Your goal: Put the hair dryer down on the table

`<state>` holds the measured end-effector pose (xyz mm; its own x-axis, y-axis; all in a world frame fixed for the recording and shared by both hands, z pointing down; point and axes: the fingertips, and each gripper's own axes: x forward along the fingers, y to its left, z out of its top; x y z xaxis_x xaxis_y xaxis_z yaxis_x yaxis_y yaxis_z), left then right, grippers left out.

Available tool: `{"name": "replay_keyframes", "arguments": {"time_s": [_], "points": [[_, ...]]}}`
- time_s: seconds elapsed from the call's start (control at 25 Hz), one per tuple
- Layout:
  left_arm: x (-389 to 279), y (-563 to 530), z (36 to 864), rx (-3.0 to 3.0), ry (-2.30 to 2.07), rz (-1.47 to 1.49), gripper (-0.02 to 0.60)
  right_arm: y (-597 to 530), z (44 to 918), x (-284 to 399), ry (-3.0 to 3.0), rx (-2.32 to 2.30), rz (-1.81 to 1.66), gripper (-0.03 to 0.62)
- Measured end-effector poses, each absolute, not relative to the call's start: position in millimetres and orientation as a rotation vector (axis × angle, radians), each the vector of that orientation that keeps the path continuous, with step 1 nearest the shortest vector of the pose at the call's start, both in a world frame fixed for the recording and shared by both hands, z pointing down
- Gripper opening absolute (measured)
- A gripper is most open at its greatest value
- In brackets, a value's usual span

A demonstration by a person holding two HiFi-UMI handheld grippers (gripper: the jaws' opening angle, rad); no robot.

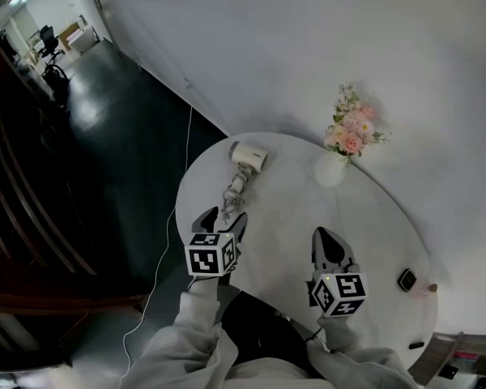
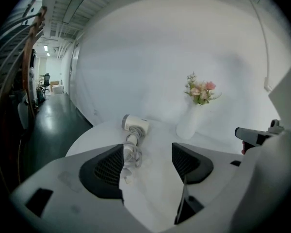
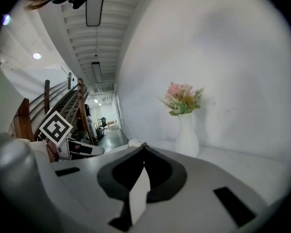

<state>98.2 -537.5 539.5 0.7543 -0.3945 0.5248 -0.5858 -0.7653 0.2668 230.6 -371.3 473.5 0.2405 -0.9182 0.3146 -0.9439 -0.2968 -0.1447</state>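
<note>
The white hair dryer (image 1: 248,157) lies on its side at the far left of the round white table (image 1: 300,241), its coiled cord (image 1: 233,191) trailing toward me. My left gripper (image 1: 223,218) hovers just short of the cord end, jaws open and holding nothing. In the left gripper view the hair dryer (image 2: 135,124) and cord (image 2: 131,153) lie ahead, the cord close to the left jaw of my left gripper (image 2: 148,160). My right gripper (image 1: 327,240) is shut and empty over the near middle of the table. In its own view my right gripper (image 3: 143,149) has its jaws meeting.
A white vase of pink flowers (image 1: 338,159) stands at the table's far side near the wall; the same vase (image 2: 189,123) shows right of the dryer. A small black object (image 1: 407,279) lies at the right edge. A thin white cable (image 1: 164,258) hangs to the dark floor on the left.
</note>
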Motion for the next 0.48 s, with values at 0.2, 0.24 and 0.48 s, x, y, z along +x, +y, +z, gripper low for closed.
{"name": "replay_keyframes", "arguments": {"time_s": [0.2, 0.24, 0.48], "points": [[94, -519, 509, 2.575, -0.74, 0.55, 0.311, -362, 454, 234, -1.868, 2.461, 0.513, 0.049], [94, -516, 502, 2.586, -0.738, 0.532, 0.311, -362, 450, 236, -1.878, 2.473, 0.503, 0.049], [81, -498, 469, 2.627, -0.763, 0.424, 0.275, -360, 432, 234, -1.952, 2.501, 0.468, 0.049]]}}
